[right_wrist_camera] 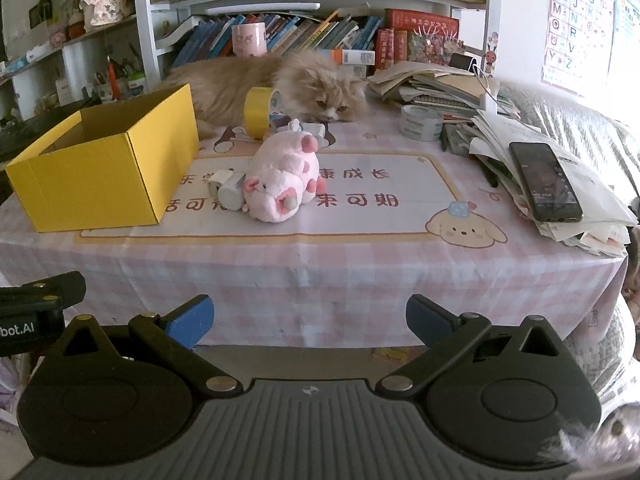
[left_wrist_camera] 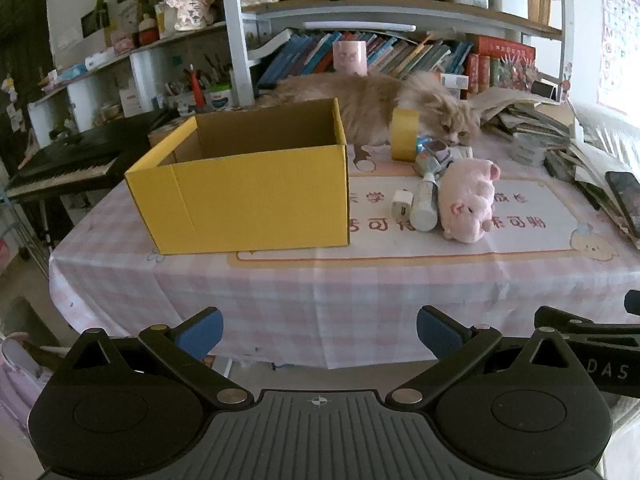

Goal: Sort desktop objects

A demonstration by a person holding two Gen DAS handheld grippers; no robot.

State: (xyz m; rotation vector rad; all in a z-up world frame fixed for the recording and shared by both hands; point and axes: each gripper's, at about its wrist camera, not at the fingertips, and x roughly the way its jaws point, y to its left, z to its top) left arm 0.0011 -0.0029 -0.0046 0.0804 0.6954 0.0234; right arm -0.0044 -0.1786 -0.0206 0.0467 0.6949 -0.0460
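Note:
An open yellow cardboard box [left_wrist_camera: 244, 196] [right_wrist_camera: 108, 176] stands on the left of the table. To its right lies a pink plush pig [left_wrist_camera: 468, 204] [right_wrist_camera: 280, 180], with a white charger plug [left_wrist_camera: 401, 202] [right_wrist_camera: 218, 181] and a white tube [left_wrist_camera: 424, 210] [right_wrist_camera: 234, 196] beside it. Behind them sit a yellow tape roll [left_wrist_camera: 404, 134] [right_wrist_camera: 258, 114] and a small toy [left_wrist_camera: 436, 154]. My left gripper [left_wrist_camera: 319, 334] and right gripper [right_wrist_camera: 310, 322] are both open and hold nothing, back off the table's near edge.
A long-haired cat [left_wrist_camera: 384, 108] [right_wrist_camera: 280, 84] lies behind the objects. A clear tape roll [right_wrist_camera: 420, 122], stacked papers [right_wrist_camera: 560, 184] and a phone [right_wrist_camera: 544, 182] fill the right side. Bookshelves [right_wrist_camera: 304, 32] stand behind; a keyboard [left_wrist_camera: 60, 168] sits left of the table.

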